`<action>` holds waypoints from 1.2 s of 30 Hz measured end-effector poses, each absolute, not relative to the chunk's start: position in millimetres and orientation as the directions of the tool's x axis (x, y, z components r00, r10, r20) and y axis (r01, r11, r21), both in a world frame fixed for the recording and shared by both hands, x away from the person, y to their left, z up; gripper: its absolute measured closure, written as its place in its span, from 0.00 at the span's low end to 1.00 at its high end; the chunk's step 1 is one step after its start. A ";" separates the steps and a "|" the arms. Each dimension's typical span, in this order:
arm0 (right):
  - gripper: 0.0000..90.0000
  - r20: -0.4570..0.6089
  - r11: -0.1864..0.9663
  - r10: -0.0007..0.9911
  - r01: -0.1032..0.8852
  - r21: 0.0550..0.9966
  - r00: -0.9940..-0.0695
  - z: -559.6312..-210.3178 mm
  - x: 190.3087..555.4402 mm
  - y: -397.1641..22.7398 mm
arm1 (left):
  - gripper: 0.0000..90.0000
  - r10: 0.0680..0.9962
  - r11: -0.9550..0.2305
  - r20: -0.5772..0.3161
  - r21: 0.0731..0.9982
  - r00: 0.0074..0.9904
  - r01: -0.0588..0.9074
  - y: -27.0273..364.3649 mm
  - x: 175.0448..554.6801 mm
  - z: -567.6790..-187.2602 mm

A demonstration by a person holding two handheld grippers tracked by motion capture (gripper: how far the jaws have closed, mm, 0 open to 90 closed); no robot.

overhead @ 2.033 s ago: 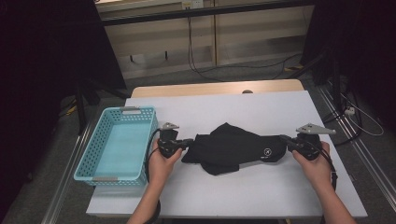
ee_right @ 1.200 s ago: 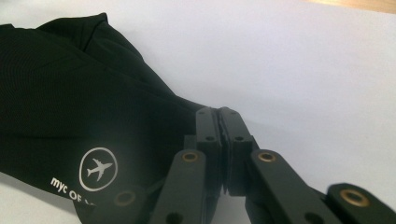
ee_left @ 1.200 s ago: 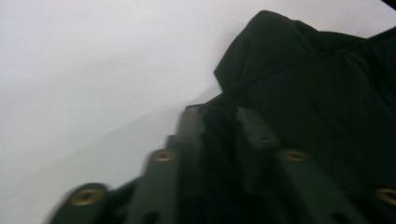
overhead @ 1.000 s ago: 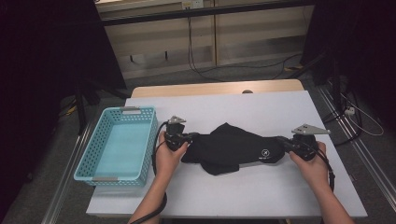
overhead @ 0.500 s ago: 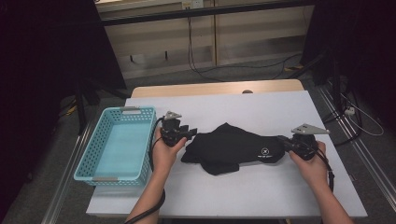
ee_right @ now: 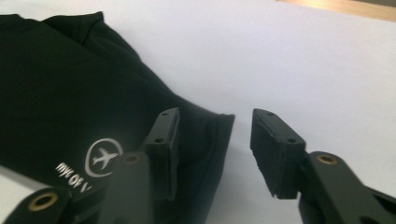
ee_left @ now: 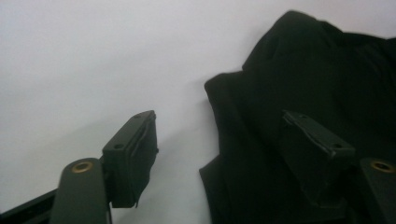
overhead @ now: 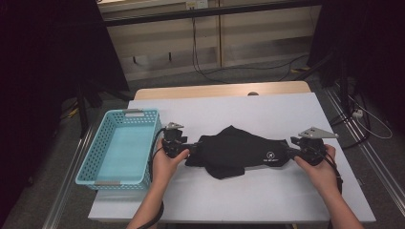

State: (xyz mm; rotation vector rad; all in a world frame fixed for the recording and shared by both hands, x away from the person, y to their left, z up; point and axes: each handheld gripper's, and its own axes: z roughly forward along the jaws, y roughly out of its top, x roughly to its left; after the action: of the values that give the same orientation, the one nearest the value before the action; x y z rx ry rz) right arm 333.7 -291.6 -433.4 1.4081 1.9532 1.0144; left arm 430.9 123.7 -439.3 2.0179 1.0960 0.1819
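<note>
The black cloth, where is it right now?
In the high view the black cloth lies on the white table, right of the blue basket.

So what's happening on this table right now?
A person works a black garment on the white table, one gripper at each end. The left gripper and the right gripper have both just been opening; each now stands open at its end of the cloth, pads not pressing it. The garment lies bunched and flat, with a small white airplane logo near the right end. A turquoise basket sits at the left with nothing in it.
</note>
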 end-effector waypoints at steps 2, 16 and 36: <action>0.55 0.022 0.180 0.943 0.566 0.804 -0.332 -432.8 332.0 -291.2 | 0.36 0.751 -0.309 -0.231 0.705 0.619 0.638 121.9 429.4 -442.0; 0.66 0.098 0.152 0.935 0.636 0.756 -0.340 -447.9 316.0 -297.3 | 0.89 0.723 -0.361 -0.244 0.664 0.646 0.655 113.0 421.6 -442.2; 0.95 0.142 0.093 0.908 0.520 0.849 -0.395 -421.2 322.1 -290.8 | 0.95 0.729 -0.232 -0.264 0.773 0.632 0.590 146.0 412.8 -402.7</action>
State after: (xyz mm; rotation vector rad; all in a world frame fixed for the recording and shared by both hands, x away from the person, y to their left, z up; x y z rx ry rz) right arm 322.1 -290.8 -421.2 1.3983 1.9564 1.2329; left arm 412.8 146.0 -402.7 1.9281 1.0421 0.1882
